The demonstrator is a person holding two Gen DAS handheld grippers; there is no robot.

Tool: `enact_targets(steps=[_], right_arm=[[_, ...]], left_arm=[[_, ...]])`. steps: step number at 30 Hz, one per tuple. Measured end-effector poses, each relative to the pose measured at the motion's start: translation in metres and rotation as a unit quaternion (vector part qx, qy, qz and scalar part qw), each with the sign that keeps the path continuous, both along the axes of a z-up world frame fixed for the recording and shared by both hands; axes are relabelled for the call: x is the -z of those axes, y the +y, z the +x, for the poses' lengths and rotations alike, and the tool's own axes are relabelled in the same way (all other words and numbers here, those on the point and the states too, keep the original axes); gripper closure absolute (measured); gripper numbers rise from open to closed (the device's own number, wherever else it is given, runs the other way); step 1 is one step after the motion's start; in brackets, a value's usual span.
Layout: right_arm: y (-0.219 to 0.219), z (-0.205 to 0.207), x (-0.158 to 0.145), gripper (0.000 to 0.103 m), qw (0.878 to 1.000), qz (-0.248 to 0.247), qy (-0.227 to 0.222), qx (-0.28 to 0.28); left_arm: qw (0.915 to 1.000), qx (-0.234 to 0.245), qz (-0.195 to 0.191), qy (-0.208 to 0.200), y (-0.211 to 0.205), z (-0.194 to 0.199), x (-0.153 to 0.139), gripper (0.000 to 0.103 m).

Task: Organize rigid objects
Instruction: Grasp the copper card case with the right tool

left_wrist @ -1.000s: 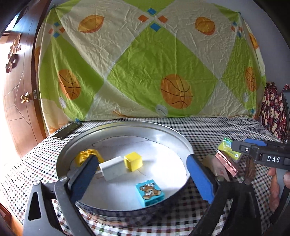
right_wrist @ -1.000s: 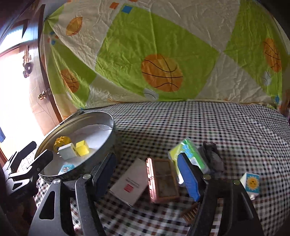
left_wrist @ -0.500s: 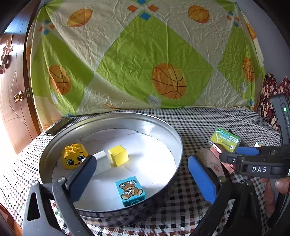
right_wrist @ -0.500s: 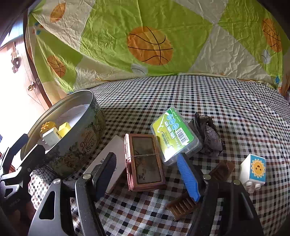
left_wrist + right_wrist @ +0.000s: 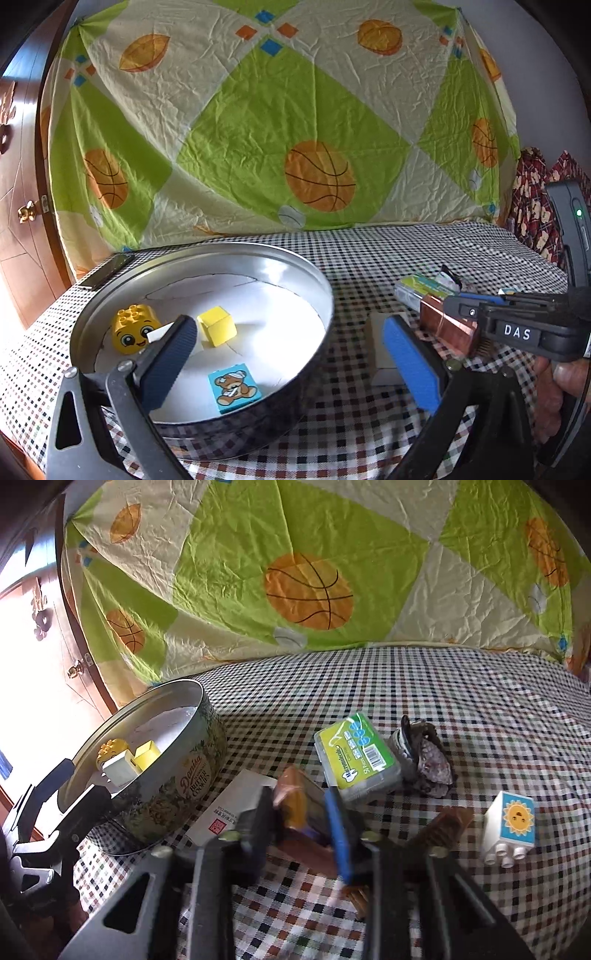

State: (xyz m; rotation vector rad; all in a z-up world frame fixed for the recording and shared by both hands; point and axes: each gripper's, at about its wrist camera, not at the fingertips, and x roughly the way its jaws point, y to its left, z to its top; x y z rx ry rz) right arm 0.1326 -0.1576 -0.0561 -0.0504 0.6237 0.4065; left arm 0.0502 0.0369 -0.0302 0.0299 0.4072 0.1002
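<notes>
Now right claw [image 5: 301, 825] pinches the copper case [image 5: 295, 808].

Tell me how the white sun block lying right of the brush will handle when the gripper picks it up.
The sun block looks like hard moulded plastic, so probably stiff and light for its size. Its smooth faces could be slippery between the pads. It lies on its side with its studs facing the camera, on the checked cloth, so it seems unlikely to roll.

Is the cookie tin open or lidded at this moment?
Open. The cookie tin has no lid on; four blocks lie inside, among them the yellow cube and bear block.
</notes>
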Motion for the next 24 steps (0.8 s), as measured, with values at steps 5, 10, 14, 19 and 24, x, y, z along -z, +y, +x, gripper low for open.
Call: enact_targets(steps=[5,10,14,19,24], right_arm=[[-0.006,0.0,0.002,0.082,1.0,-0.019,0.004,0.0],[-0.013,0.007,0.001,0.048,1.0,-0.001,0.028,-0.011],[-0.004,0.007,0.006,0.037,0.999,-0.014,0.029,-0.019],[0.005,0.018,0.017,0.047,0.997,-0.029,0.058,-0.028],[0.001,0.022,0.018,0.083,0.997,-0.019,0.07,-0.028]], left_arm=[[0.9995,0.027,0.0,0.016,-0.02,0.007,0.002,0.001],[0.9997,0.018,-0.003,0.019,-0.018,0.008,0.002,0.001],[0.9995,0.013,-0.008,0.028,-0.014,0.012,0.005,0.001],[0.9992,0.02,-0.006,0.033,-0.019,0.012,0.008,0.001],[0.9985,0.039,0.0,0.039,-0.029,0.013,0.01,0.002]])
